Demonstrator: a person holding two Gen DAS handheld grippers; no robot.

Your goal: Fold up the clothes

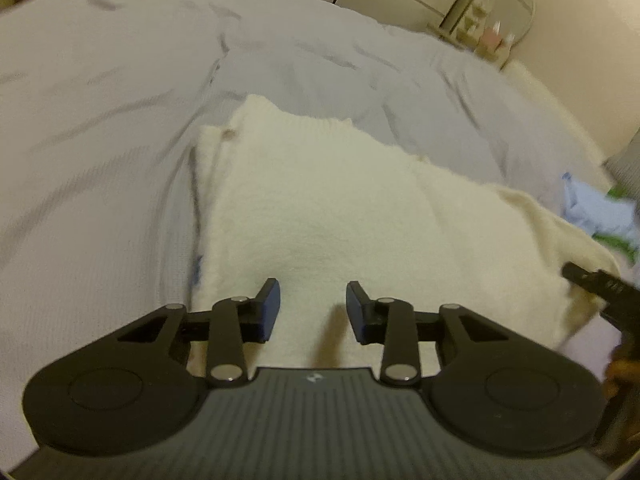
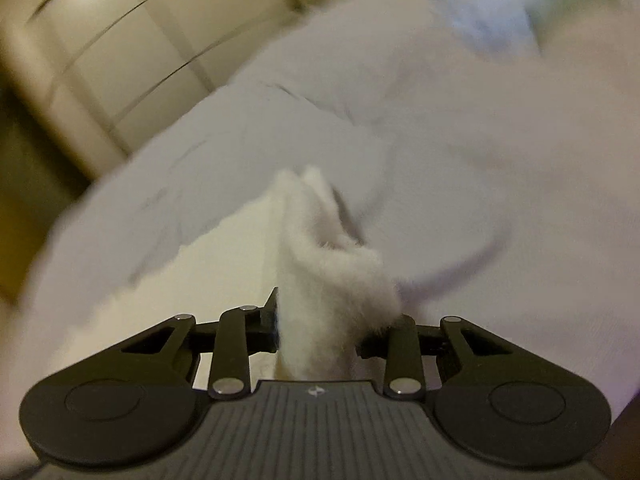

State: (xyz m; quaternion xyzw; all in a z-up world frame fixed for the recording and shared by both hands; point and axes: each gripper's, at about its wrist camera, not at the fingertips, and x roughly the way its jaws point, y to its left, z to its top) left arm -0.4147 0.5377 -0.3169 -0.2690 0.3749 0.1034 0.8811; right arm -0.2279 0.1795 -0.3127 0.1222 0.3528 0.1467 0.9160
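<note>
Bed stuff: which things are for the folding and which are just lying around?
For the folding:
- fluffy white garment, part folded on the bed
- right gripper, clamped on a fold of it
- left gripper, open above it

Just lying around:
- pale grey-blue duvet underneath
- light blue and green clothes at the edge
- blurry shelf items

No readable words, numbers or labels appear in either view. The only marking is a small pale logo emblem, with no letters, on the ribbed grey body of the left gripper [image 1: 313,309] and the right gripper [image 2: 316,322].
</note>
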